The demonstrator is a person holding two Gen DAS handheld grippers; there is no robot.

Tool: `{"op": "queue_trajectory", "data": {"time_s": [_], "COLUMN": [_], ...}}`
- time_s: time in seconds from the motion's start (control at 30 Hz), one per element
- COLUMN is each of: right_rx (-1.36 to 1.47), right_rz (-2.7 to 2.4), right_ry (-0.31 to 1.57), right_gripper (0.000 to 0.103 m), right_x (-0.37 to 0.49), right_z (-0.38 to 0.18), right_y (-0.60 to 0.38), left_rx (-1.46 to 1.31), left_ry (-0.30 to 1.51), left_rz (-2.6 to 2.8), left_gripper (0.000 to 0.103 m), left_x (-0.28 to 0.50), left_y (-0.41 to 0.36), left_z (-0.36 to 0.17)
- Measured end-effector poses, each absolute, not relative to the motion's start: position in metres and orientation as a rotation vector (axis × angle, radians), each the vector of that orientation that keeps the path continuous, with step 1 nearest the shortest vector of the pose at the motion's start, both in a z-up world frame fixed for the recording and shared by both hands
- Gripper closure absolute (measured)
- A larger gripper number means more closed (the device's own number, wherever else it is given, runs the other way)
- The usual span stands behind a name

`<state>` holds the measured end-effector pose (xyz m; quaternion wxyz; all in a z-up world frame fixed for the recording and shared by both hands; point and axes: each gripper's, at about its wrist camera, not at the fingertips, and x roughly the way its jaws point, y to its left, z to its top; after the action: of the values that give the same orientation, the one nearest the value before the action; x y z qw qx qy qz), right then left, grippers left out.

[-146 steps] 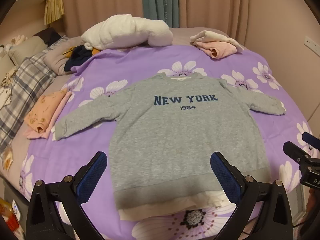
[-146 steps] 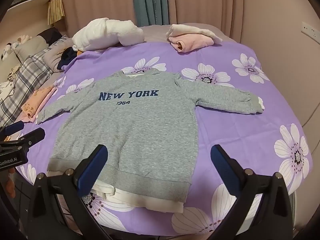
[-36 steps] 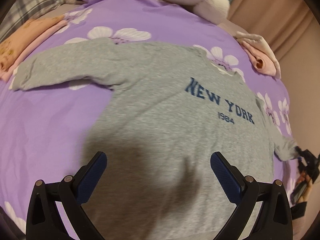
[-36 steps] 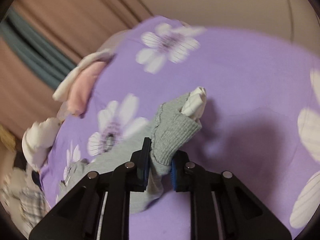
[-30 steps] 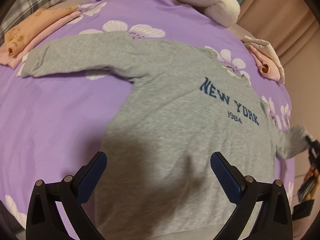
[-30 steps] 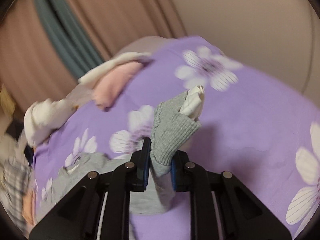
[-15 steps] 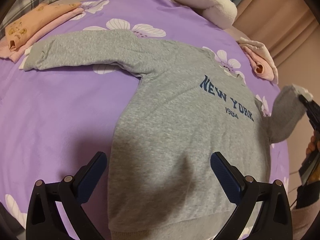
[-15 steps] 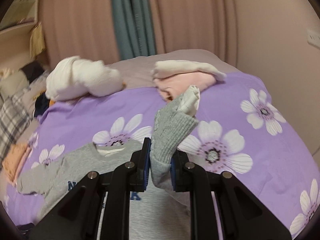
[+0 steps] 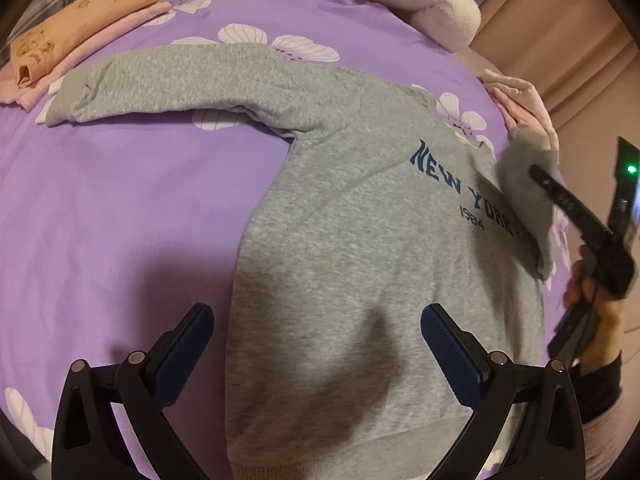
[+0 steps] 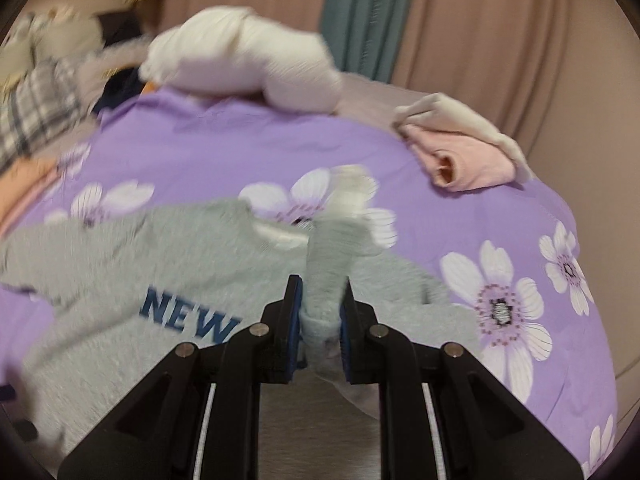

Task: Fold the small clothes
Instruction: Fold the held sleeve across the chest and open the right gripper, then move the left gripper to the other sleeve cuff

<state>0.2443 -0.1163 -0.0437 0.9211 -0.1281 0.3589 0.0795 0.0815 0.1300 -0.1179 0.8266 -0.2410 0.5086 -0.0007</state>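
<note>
A grey "NEW YORK 1984" sweatshirt (image 9: 360, 240) lies face up on the purple flowered bedspread (image 9: 120, 200). Its left sleeve (image 9: 180, 80) stretches out flat. My left gripper (image 9: 316, 340) is open and empty, hovering above the lower body of the sweatshirt. My right gripper (image 10: 322, 312) is shut on the cuff of the right sleeve (image 10: 332, 248) and holds it lifted over the chest beside the lettering (image 10: 188, 316). It also shows at the right edge of the left wrist view (image 9: 540, 176), with the raised sleeve (image 9: 524, 200) hanging over the print.
Folded orange and pink clothes (image 9: 60, 40) lie by the left cuff. A white fluffy bundle (image 10: 244, 64) and a folded pink and cream pile (image 10: 464, 152) sit at the far side of the bed. Plaid bedding (image 10: 32, 108) and curtains (image 10: 460, 20) lie beyond.
My right gripper has carried the right sleeve up and inward over the sweatshirt's chest. My left gripper has stayed open above the lower body, drifting slightly.
</note>
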Motion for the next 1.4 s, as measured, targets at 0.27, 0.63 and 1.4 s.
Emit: {"op": "queue_trajectory", "data": {"time_s": [0.27,0.63,1.4], "right_rx": [-0.421,-0.273,0.588], "right_rz": [0.241,0.407,0.326], "right_ry": [0.783,0.843,0.828], "right_gripper": [0.085,0.052,0.084], "right_x": [0.235,0.218,0.255], "right_z": [-0.088,-0.093,-0.089], "right_y": [-0.068,-0.073,-0.269], "left_rx": [-0.503,-0.463,-0.321], "left_ry": [1.086,1.057,0.997], "left_rz": [0.001,-0.019,-0.406], "left_gripper": [0.001,0.001,0.055], "left_x": [0.083,0.098,0.249], "left_y": [0.128,0.111,-0.053], "left_z": [-0.119,-0.102,-0.105]}}
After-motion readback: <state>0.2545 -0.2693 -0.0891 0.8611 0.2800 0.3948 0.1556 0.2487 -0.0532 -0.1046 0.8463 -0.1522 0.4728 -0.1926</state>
